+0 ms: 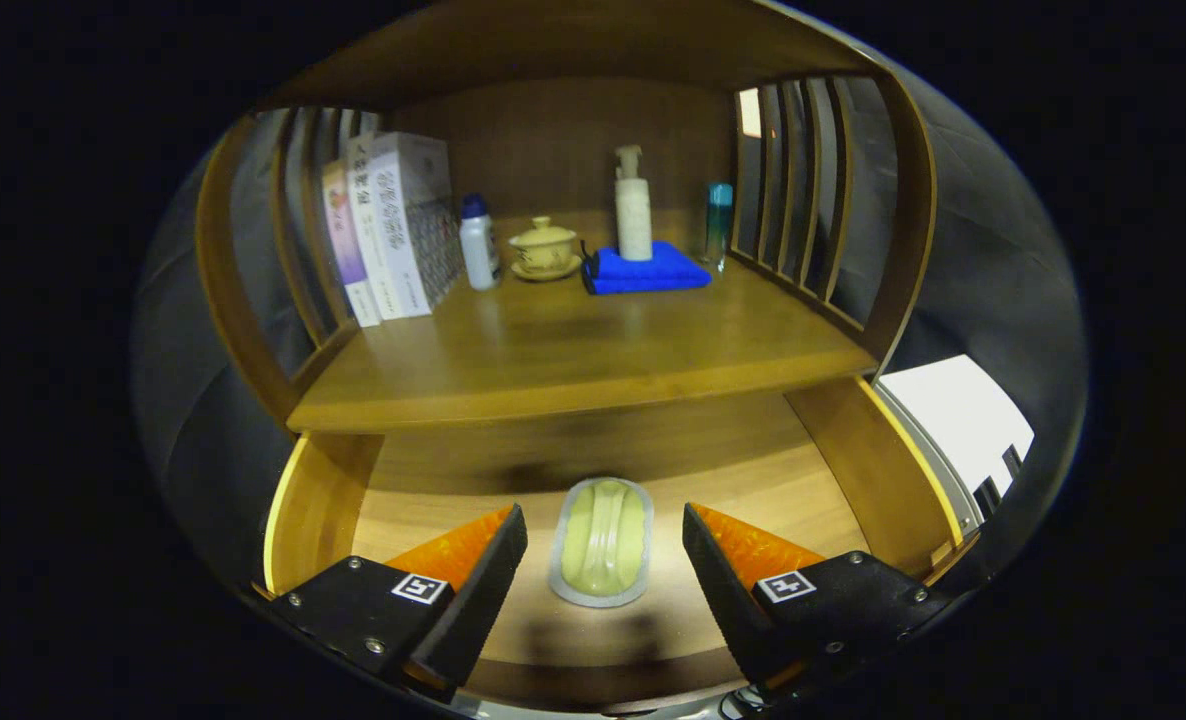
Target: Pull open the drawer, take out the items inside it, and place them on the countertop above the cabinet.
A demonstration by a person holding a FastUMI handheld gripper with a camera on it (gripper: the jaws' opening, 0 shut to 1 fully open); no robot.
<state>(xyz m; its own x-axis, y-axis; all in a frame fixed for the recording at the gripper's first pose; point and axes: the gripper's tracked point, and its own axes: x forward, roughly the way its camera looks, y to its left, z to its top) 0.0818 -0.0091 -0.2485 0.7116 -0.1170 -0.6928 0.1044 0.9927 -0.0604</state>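
Here the drawer (333, 500) is pulled open under the desk (573, 360). A pale green item (603, 540) with a grey rim lies flat on the drawer floor, near the middle. The gripper (603, 545) hangs over the drawer with its fingers (483, 580) spread wide open. They hold nothing. The green item sits between the two fingers, and there is a gap on each side, so neither finger touches it.

The desk is a wooden top with slatted sides on the left and right and a wooden back. Things stand along its far side. Far left, some books (393, 230) stand upright against the left slats. Just right of them stands a small white bottle (478, 245) with a blue cap. Next to it is a yellow cup (543, 248) with a lid, on a saucer. Right of the cup lies a folded blue cloth (648, 270), and a white pump bottle (633, 210) stands on it. Far right, near the right slats, stands a thin teal bottle (719, 222). The near part of the desk is bare wood.
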